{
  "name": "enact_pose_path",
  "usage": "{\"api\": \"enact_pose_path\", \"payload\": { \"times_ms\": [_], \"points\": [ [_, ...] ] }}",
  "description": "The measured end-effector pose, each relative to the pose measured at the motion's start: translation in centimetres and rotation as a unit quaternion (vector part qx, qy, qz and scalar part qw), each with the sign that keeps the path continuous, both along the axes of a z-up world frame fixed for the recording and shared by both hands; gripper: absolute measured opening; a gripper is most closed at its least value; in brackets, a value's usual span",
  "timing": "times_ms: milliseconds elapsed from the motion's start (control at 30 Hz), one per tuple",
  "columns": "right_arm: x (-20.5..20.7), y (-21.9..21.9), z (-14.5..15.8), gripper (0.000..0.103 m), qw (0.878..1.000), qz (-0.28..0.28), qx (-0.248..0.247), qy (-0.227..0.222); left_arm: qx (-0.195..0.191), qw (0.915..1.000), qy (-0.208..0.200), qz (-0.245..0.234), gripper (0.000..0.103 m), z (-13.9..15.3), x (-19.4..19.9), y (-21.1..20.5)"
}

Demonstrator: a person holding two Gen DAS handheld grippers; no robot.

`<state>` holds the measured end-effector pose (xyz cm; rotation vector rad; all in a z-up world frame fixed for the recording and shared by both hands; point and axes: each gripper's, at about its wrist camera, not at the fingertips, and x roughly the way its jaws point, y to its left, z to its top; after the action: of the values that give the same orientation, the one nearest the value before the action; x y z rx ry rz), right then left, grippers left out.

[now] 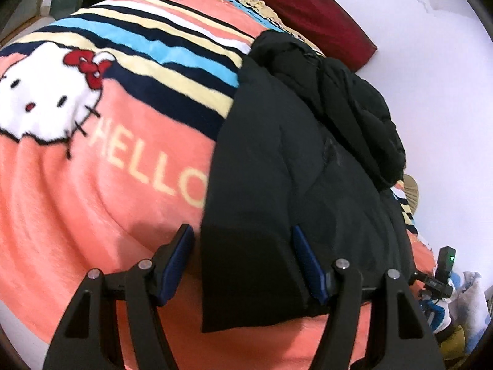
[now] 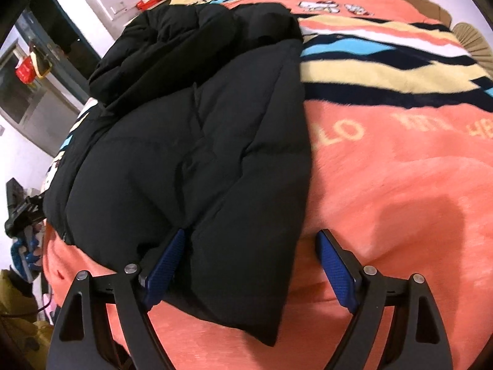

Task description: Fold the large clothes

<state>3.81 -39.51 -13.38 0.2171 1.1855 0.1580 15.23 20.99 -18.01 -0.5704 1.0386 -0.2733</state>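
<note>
Left tongs (image 1: pixel 243 259) and right tongs (image 2: pixel 249 262) both spread apart, straddling the near hem of the black jacket (image 2: pixel 200 129), gripping nothing. Jacket lies lengthwise by one side edge of the bed. Risk: slippery puffy padding springs back or slides on the fleece blanket (image 1: pixel 107 185). Red pillow (image 1: pixel 308 12) at head; white wall (image 1: pixel 431 77) beside.

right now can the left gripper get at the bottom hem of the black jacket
Probably yes. The left gripper is open with the black jacket's near hem already between its fingers; nothing lies over that edge on the pink blanket.
</note>
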Motion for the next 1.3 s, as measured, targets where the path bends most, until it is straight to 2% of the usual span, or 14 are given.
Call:
{"api": "enact_pose_path", "payload": {
  "times_ms": [233, 333, 400, 567, 733, 833, 900, 967, 1000, 1067, 1167, 1300],
  "points": [
    [-0.1, 1.1, -0.5, 0.085, 1.0, 0.023, 0.011, 0.01, -0.019, 0.9997, -0.002, -0.014, 0.065, -0.1, -0.4, -0.9],
    [-0.1, 1.2, -0.6, 0.084, 0.999, 0.024, 0.016, 0.012, -0.015, 0.9996, -0.005, -0.024, 0.065, 0.0, -0.5, -1.7],
    [-0.2, 1.2, -0.6, 0.081, 0.999, 0.026, 0.025, 0.014, -0.01, 0.9995, -0.007, -0.028, 0.065, 0.0, -0.5, -2.1],
    [-0.4, 1.2, -0.7, 0.06, 0.997, 0.028, 0.062, 0.02, -0.014, 0.9988, -0.02, -0.043, 0.063, 0.5, -0.3, -2.7],
    [-0.9, 1.0, -0.9, 0.057, 0.996, 0.023, 0.083, 0.03, -0.007, 0.9979, -0.029, -0.059, 0.062, 0.9, -0.5, -3.2],
    [-1.0, 1.0, -0.9, 0.054, 0.996, 0.024, 0.085, 0.032, 0.006, 0.9976, -0.031, -0.061, 0.045, 0.8, -0.6, -3.6],
    [-1.1, 1.1, -0.8, 0.044, 0.995, 0.026, 0.087, 0.029, 0.013, 0.9972, -0.034, -0.066, 0.031, 0.9, -0.6, -3.9],
    [-1.3, 1.4, -0.6, 0.028, 0.995, 0.034, 0.09, 0.022, 0.02, 0.9965, -0.037, -0.072, 0.024, 1.3, -0.6, -4.4],
    [-1.3, 1.7, -0.4, 0.025, 0.995, 0.039, 0.089, 0.018, 0.023, 0.9961, -0.039, -0.076, 0.019, 1.6, -0.6, -4.6],
    [-1.4, 2.0, 0.0, 0.019, 0.995, 0.043, 0.087, 0.01, 0.03, 0.9951, -0.045, -0.082, 0.015, 2.2, -0.7, -5.1],
    [-1.3, 2.5, 1.3, 0.016, 0.995, 0.049, 0.083, -0.011, 0.034, 0.9946, -0.051, -0.084, 0.013, 3.5, -0.5, -5.4],
    [-1.3, 1.8, 3.6, 0.015, 0.993, 0.042, 0.101, -0.045, 0.026, 0.9938, -0.071, -0.082, 0.012, 6.1, -0.1, -5.3]
  ]
}}
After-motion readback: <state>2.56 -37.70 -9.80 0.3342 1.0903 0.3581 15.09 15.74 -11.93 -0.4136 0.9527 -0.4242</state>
